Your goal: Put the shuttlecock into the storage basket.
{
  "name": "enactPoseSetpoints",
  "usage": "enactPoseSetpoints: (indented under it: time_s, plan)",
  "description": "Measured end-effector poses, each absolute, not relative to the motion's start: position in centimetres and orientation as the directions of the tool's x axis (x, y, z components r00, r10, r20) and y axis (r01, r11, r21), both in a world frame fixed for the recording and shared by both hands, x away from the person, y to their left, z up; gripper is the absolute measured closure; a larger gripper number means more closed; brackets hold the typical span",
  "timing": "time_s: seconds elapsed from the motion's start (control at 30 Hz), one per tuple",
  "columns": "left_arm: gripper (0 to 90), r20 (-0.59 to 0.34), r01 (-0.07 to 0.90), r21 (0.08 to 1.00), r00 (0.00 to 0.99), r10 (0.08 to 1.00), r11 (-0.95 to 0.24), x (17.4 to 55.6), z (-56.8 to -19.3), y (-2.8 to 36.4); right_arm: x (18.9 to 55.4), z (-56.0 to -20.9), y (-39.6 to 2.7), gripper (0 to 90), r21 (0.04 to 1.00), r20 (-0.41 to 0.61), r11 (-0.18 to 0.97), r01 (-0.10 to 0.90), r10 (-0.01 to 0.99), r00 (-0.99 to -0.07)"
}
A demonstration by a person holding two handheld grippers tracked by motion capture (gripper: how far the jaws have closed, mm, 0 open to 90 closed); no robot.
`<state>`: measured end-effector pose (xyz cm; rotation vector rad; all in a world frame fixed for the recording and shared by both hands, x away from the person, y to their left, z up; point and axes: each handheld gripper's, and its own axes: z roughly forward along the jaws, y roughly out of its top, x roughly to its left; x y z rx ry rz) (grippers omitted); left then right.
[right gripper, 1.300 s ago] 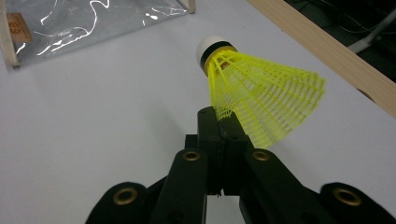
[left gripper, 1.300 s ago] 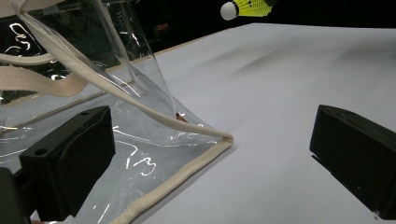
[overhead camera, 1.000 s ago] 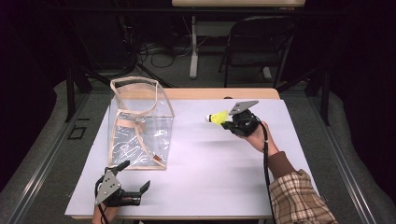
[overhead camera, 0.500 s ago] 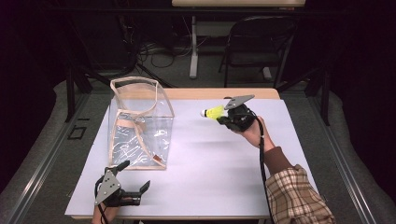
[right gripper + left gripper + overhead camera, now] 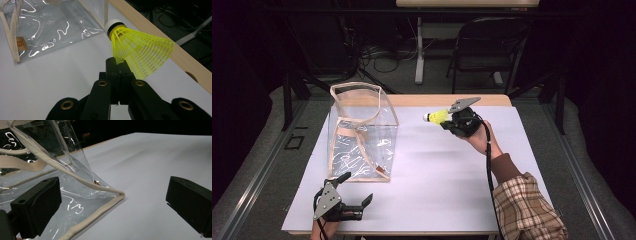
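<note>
— White tabletop (image 5: 437, 175), clear bag (image 5: 362, 132) standing open at your left. How far along?

— Your right gripper (image 5: 447, 120) pinches the yellow shuttlecock (image 5: 437, 117) by its skirt, aloft beside the bag; dropping it in remains. Left gripper (image 5: 359, 202) rests, jaws apart.

— Any writing?

— A small tan tag (image 5: 19, 43), unreadable.

Clear bag (image 5: 50, 170) cut off by frame edges.

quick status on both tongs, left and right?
Left tongs: open, nothing between them.
Right tongs: closed on the yellow shuttlecock.
</note>
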<state>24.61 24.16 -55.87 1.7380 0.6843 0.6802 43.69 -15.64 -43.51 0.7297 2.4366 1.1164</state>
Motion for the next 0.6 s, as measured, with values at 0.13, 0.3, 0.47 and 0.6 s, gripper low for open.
enactPoseSetpoints:
  time_s: [0.13, 0.3, 0.47, 0.6]
  plan:
    - [0.1, 0.104, 0.111, 0.965, 0.669, 0.736, -0.237, 24.6, -55.9, 24.2, 43.9, -43.3, -15.3, 90.0, 0.777, -0.107, 0.553, 0.300, 0.587, -0.803]
    - [0.1, 0.104, 0.111, 0.965, 0.670, 0.735, -0.238, 24.6, -55.9, 24.2, 44.2, -42.9, -14.9, 90.0, 0.778, -0.111, 0.555, 0.296, 0.584, -0.804]
    - [0.1, 0.104, 0.111, 0.965, 0.670, 0.735, -0.238, 24.6, -55.9, 24.2, 44.5, -42.4, -14.5, 90.0, 0.781, -0.114, 0.553, 0.291, 0.584, -0.804]
    - [0.1, 0.104, 0.111, 0.965, 0.670, 0.735, -0.238, 24.6, -55.9, 24.2, 44.6, -42.2, -14.2, 90.0, 0.782, -0.118, 0.554, 0.286, 0.582, -0.804]
